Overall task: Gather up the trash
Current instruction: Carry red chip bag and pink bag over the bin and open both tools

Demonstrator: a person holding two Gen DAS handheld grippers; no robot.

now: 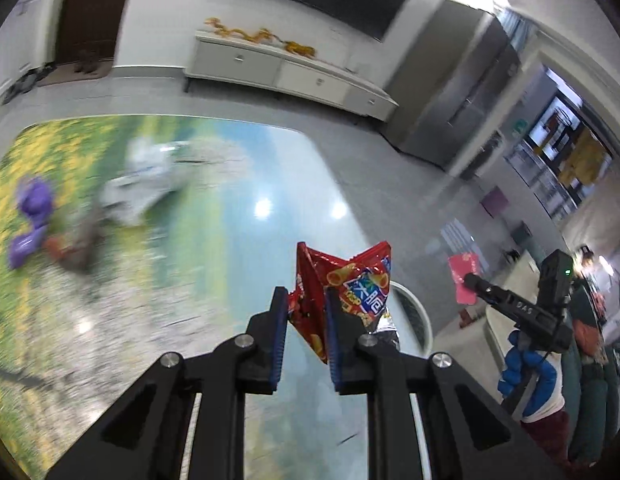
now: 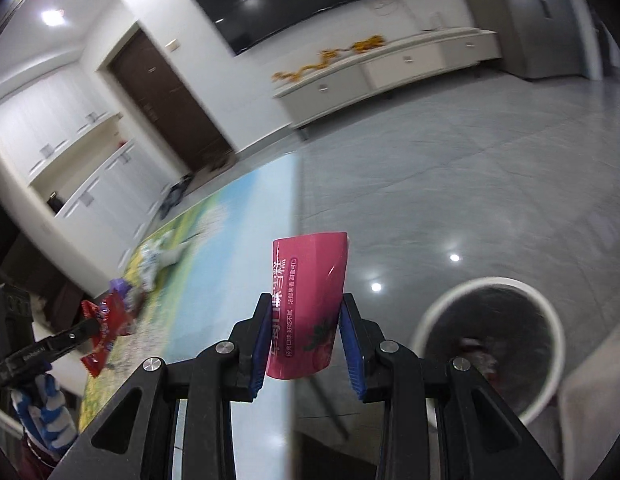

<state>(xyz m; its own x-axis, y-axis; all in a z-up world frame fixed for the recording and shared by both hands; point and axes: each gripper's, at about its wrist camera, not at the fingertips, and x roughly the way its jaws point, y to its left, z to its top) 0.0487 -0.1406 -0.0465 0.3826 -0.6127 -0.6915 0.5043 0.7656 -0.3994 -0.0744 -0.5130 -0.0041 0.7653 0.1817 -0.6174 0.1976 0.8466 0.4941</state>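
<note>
holding a crumpled red snack wrapper (image 1: 341, 300), the left gripper (image 1: 308, 320) had its blue-padded fingers (image 1: 280, 336) clamped on it, above the near edge of a table covered with a glossy landscape-print mat (image 1: 110, 280). going left to right in the left wrist view: a purple item (image 1: 30, 216) lay far left on the mat, blurred, with brownish bits just beside it that were too smeared to identify; a white crumpled piece (image 1: 146, 184) sat near them, further back. the red wrapper stuck up past the fingertips, its silver lining showing on the right side. a white bin rim (image 1: 413, 304) peeked out just right of the wrapper, below table level. further right, the right gripper (image 1: 469, 280) was seen side-on, gripped by a hand in a blue and white glove (image 1: 529, 372), with a pink packet (image 1: 463, 276) at its tip.

in the right wrist view, the left gripper (image 2: 88, 326) showed at far left with the red wrapper (image 2: 106, 328) in it, over the mat (image 2: 214, 248). at centre, the right gripper (image 2: 306, 344) had its fingers (image 2: 258, 344) closed on the pink packet (image 2: 306, 304), held upright, white chinese text running along it, a strawberry print near the bottom. it hung past the table's right edge, over grey floor tile (image 2: 449, 180). the white round bin (image 2: 489, 340) stood on the floor at near right, dark liner inside, some scraps already in it. the packet was left of the bin mouth, not above it. a white cabinet (image 2: 389, 68) and a wall tv (image 2: 302, 0) sat far back.
</note>
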